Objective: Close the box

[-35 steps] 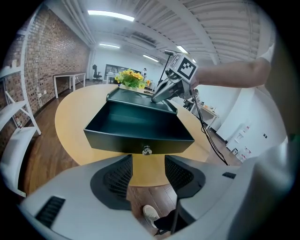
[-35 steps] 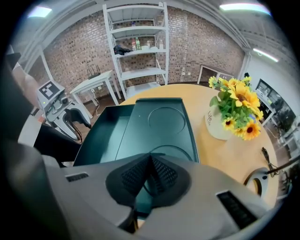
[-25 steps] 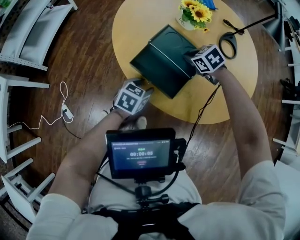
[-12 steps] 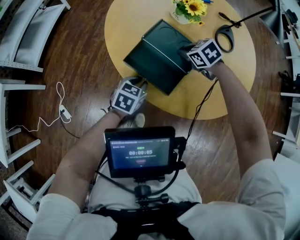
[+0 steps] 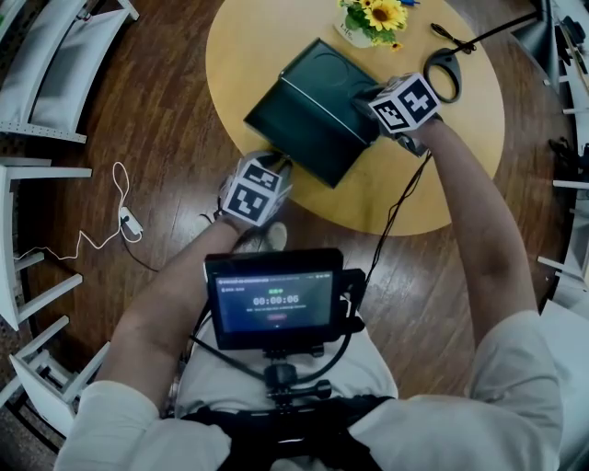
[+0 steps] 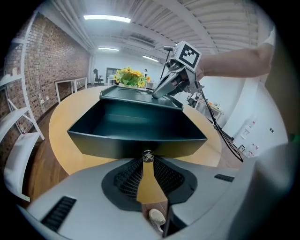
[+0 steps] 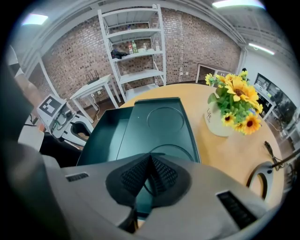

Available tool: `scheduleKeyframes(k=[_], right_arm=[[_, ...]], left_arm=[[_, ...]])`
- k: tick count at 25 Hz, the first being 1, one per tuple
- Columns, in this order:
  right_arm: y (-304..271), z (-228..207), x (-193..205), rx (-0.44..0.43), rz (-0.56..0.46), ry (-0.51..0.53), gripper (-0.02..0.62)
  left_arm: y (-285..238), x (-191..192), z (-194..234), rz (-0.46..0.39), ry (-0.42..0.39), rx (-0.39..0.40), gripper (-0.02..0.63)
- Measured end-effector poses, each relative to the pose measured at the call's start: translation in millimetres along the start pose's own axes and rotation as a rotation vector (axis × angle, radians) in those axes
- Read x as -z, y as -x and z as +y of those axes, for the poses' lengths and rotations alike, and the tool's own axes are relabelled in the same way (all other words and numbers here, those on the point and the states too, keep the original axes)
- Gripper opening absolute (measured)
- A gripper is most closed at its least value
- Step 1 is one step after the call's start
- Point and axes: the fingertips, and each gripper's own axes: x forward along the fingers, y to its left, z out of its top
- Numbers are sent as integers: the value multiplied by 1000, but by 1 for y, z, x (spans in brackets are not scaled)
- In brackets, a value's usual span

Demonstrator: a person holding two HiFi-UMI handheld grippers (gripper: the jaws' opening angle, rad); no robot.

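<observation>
A dark green box (image 5: 304, 129) lies open on the round wooden table (image 5: 276, 37), with its deep tray (image 6: 136, 126) toward me and its flat lid (image 5: 327, 69) folded back beyond it. My left gripper (image 5: 279, 166) is at the tray's near wall by the table edge. Its jaws are shut, and the tips (image 6: 147, 157) touch the wall's lower edge. My right gripper (image 5: 368, 103) is on the far right side, shut, its tips (image 7: 150, 158) resting over the lid's (image 7: 164, 122) rim. From the left gripper view the right gripper (image 6: 157, 93) points down onto that rim.
A pot of yellow flowers (image 5: 368, 23) stands at the table's far side, close to the lid. A black loop-handled tool (image 5: 446, 69) lies to the right of it. White shelf frames (image 5: 55, 64) and a white cable (image 5: 120, 216) are on the wooden floor at the left.
The head view has shifted slightly. Both grippers and the box stay where they were.
</observation>
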Motion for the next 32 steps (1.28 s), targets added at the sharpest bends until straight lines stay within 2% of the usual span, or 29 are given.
scheduleKeyframes(k=[17,32], right_arm=[[-6,-18,7,-21,6,5,6],[-4,-2,1,-15,9,-4,6]], left_arm=[[-40,-28,4,14,-53,15,63],[-47,-43,7,7,-77,45,63]])
